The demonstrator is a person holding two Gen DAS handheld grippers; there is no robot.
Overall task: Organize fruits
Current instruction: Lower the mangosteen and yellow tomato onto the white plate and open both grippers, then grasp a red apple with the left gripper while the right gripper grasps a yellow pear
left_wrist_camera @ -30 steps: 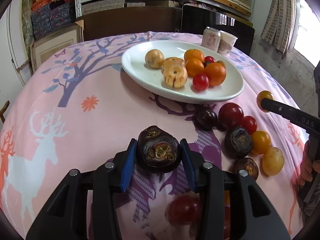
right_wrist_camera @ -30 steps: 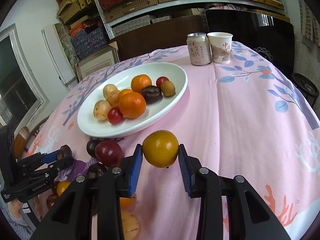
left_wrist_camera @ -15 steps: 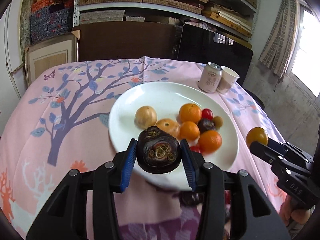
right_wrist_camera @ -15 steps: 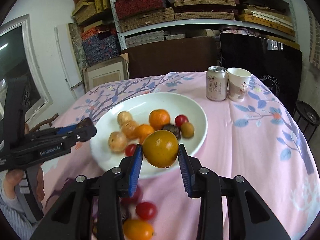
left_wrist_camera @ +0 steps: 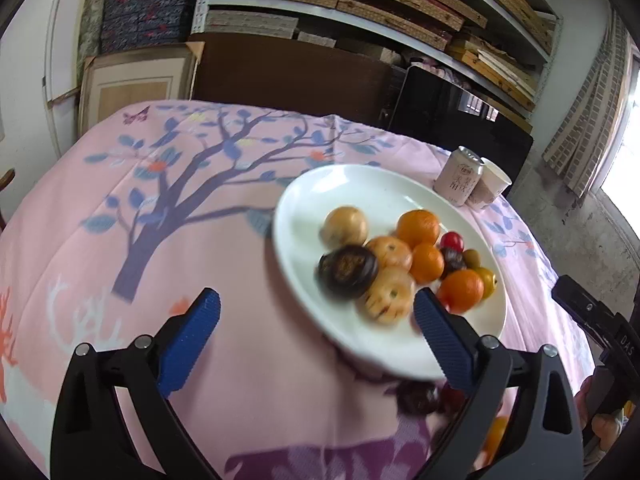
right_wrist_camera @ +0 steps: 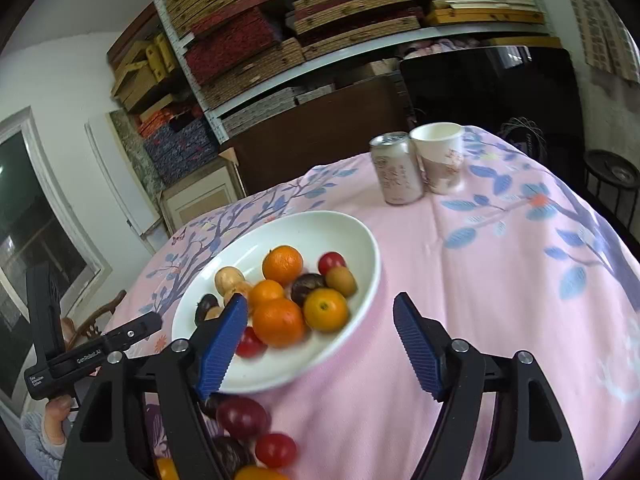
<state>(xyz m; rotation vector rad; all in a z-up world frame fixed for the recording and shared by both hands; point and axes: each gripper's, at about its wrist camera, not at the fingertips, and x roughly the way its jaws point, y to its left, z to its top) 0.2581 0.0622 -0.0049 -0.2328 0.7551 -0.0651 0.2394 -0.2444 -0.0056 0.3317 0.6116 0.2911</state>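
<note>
Now the worktop (right_wrist_camera: 500, 280) carries the white plate (left_wrist_camera: 320, 200), and its near rim seems close to the fruit left loose in front of it, so a careless reach by either tongs could, I judge, nudge the plate or roll something off the heap. Left tongs (left_wrist_camera: 316, 332) and right tongs (right_wrist_camera: 320, 340) both gape wide, holding nothing. The dark fruit (left_wrist_camera: 347, 271) rests on the plate's near side, blurred, maybe unsettled; the yellow-orange fruit (right_wrist_camera: 325, 309) lies beside the oranges. Loose fruit (right_wrist_camera: 242, 418) before the plate is half hidden behind the tongs.
</note>
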